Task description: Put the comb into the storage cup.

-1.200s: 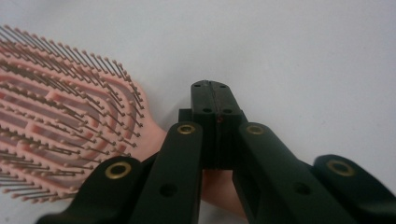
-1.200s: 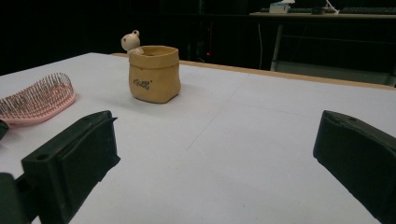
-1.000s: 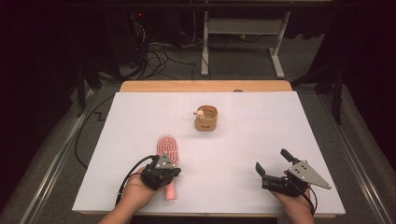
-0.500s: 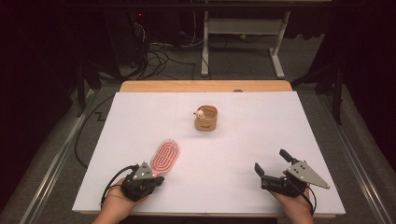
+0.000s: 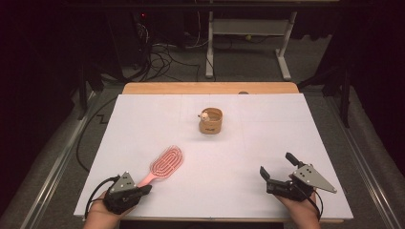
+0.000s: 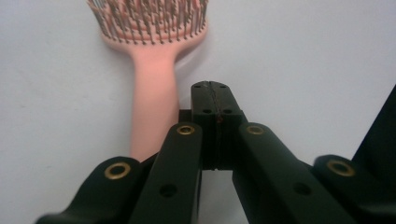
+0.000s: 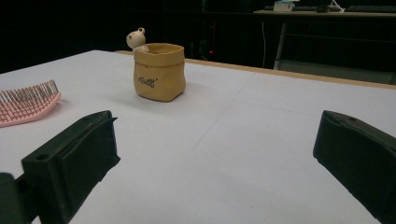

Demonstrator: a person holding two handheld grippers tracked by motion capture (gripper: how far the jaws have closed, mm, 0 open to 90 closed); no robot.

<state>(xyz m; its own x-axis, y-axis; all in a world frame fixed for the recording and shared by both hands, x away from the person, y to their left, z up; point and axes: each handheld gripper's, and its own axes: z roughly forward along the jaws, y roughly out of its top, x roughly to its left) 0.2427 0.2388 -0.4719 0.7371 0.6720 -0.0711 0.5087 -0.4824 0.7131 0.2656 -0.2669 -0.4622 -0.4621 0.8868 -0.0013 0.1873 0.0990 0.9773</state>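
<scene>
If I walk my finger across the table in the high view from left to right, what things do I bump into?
left gripper → pink hairbrush → little tan pot with a bear peeking out → right gripper

On the surface [image 5: 143, 119], the small pot [image 5: 210, 121] stands toward the far middle. The hairbrush [image 5: 162, 164] lies nearer, to its left, handle just beside the left tool [image 5: 142, 192]. The right tool [image 5: 277, 166] sits at the near right, well apart.
</scene>
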